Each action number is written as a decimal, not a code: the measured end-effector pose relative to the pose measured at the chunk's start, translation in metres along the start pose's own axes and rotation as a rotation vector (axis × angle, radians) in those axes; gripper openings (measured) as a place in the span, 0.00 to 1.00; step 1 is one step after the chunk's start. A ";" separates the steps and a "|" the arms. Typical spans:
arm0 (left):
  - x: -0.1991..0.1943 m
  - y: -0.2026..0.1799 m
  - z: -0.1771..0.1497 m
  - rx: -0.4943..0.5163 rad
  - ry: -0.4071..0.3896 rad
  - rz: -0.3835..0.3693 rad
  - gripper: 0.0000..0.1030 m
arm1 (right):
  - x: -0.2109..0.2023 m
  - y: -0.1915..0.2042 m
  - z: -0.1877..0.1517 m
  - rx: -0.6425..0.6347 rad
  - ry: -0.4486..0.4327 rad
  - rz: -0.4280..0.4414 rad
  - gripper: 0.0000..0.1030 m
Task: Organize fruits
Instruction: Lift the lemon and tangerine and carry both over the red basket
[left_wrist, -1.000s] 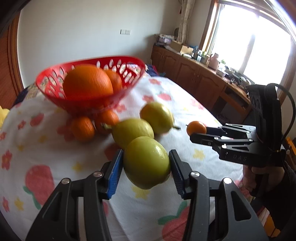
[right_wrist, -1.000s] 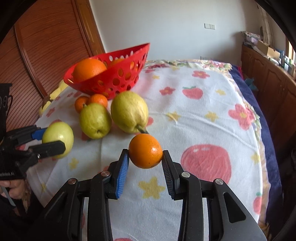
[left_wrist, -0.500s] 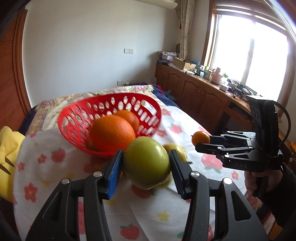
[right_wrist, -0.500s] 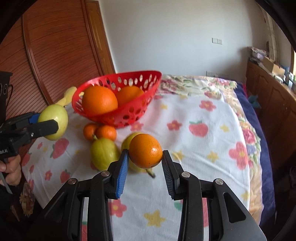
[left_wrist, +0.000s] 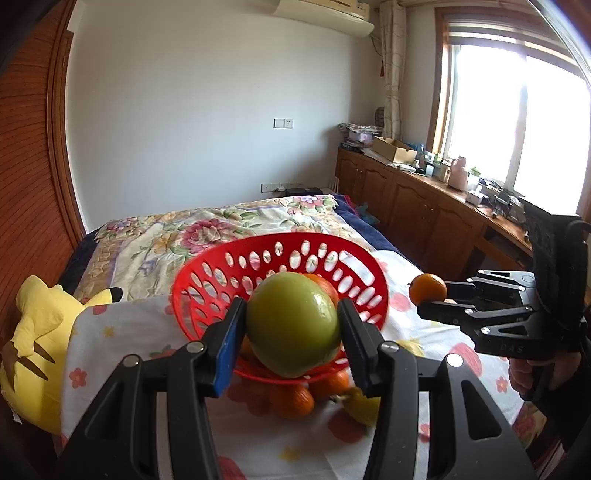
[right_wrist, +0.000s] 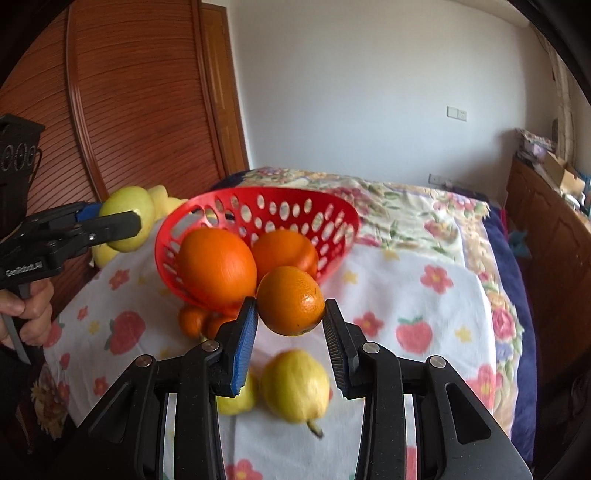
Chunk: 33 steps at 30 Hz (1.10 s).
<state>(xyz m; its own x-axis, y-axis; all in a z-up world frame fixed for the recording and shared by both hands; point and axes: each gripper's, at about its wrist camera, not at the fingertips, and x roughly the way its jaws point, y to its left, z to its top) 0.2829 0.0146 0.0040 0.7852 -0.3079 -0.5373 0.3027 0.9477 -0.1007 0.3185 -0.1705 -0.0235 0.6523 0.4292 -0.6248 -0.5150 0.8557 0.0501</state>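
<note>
My left gripper (left_wrist: 291, 332) is shut on a green apple (left_wrist: 293, 325) and holds it in the air in front of the red basket (left_wrist: 221, 269). It also shows in the right wrist view (right_wrist: 122, 221), left of the basket (right_wrist: 332, 221). My right gripper (right_wrist: 290, 317) is shut on a small orange (right_wrist: 290, 301), held above the cloth, right of the basket. In the left wrist view that orange (left_wrist: 427, 290) is at the right. Two big oranges (right_wrist: 218, 267) lie in the basket. Two yellow pears (right_wrist: 295, 386) and small oranges (right_wrist: 192, 319) lie on the cloth.
The fruit-print cloth (right_wrist: 424, 295) covers a bed. A yellow plush toy (left_wrist: 33, 343) lies at the left edge. A wooden wardrobe (right_wrist: 129, 110) stands left, wooden cabinets (left_wrist: 413, 199) along the right under a window.
Both grippers have risen with their fruit. The basket now sits lower and closer to the middle in both views; the loose pears lie below the grippers.
</note>
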 end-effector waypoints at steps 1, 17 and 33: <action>0.002 0.002 0.001 -0.001 -0.001 0.002 0.48 | 0.003 0.001 0.002 -0.003 -0.001 0.003 0.35; 0.047 0.036 0.020 -0.033 0.011 0.047 0.48 | 0.057 0.008 0.021 -0.022 0.038 0.046 0.35; 0.086 0.045 0.021 -0.041 0.101 0.071 0.48 | 0.067 0.018 0.017 -0.025 0.051 0.037 0.35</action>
<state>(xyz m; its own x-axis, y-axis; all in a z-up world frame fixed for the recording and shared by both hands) 0.3755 0.0294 -0.0288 0.7449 -0.2315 -0.6257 0.2240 0.9702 -0.0923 0.3625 -0.1209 -0.0514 0.6036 0.4449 -0.6616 -0.5523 0.8318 0.0554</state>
